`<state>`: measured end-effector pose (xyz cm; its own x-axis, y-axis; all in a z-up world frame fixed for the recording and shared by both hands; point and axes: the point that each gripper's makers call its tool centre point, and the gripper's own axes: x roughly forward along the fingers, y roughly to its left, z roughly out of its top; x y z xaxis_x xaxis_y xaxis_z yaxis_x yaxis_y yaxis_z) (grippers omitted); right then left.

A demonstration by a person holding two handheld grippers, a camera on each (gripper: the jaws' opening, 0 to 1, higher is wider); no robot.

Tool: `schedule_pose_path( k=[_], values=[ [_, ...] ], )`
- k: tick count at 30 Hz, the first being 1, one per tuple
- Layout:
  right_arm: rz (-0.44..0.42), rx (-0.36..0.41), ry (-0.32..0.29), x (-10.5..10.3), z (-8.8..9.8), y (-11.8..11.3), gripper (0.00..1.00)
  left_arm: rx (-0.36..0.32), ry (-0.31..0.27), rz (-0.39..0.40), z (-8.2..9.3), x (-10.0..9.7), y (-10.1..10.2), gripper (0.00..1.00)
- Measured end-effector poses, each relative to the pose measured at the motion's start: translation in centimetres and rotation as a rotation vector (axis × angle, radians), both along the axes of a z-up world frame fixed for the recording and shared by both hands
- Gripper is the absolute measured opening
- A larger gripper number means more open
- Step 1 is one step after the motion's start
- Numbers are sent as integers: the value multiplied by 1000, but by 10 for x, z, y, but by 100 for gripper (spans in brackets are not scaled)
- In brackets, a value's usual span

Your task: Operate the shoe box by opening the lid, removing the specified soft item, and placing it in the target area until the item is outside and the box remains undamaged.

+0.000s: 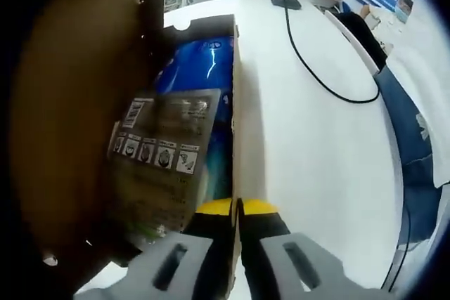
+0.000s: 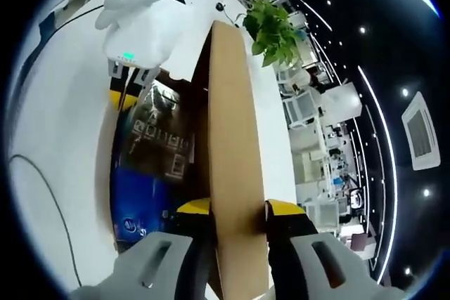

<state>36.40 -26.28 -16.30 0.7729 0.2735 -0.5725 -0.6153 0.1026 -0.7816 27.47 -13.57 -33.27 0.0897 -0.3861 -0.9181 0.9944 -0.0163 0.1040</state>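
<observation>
In the left gripper view the raised brown lid (image 1: 67, 117) of the shoe box stands at the left, its plain cardboard inner face turned toward the camera. Just right of it, inside the box, lies the soft item: a blue plastic packet (image 1: 200, 79) with a glossy, wrinkled surface, a white streak of print near its top, and a greyish clear panel bearing a barcode and a row of small white pictograms. Next comes the thin cardboard side wall (image 1: 235, 103) of the box, running straight up the picture. The left gripper (image 1: 237, 209) has its yellow-tipped fingers pressed together on the lower end of this wall, one inside the box and one outside. To the right stretches the white table (image 1: 316, 145), crossed by a black cable (image 1: 309, 68), with a person's blue sleeve at the far right edge.

In the right gripper view the white table is on the left, then the open box with the blue packet (image 2: 140, 201) resting in it, and the left gripper's white body and a gloved hand (image 2: 137, 19) at the far end of the box. The right gripper (image 2: 238, 209) is clamped on the upright lid (image 2: 232, 138). A green plant (image 2: 274, 29) stands further right.
</observation>
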Motion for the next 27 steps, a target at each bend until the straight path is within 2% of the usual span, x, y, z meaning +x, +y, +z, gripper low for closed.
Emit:
schedule_pose_path(
  k=[10,13,17,21,23,27],
  values=[
    [5,5,-13,7,5,0,25,6,3,-4,0,-1,0,1],
    [15,-20,-31,10,6,-1,24,8,5,-3,0,0,1,1],
    [18,-19,-41,13,8,0,23,28,-12,-22,-1,-1,1,1],
    [24,-23,-50,15,10,0,22,22,-4,-11,0,0,1,1],
    [50,-78,-97,20,13,0,21,23,-5,-13,0,0,1,1],
    [40,-67,-115,25,16,-1,19,25,-6,-13,-1,0,1,1]
  ],
)
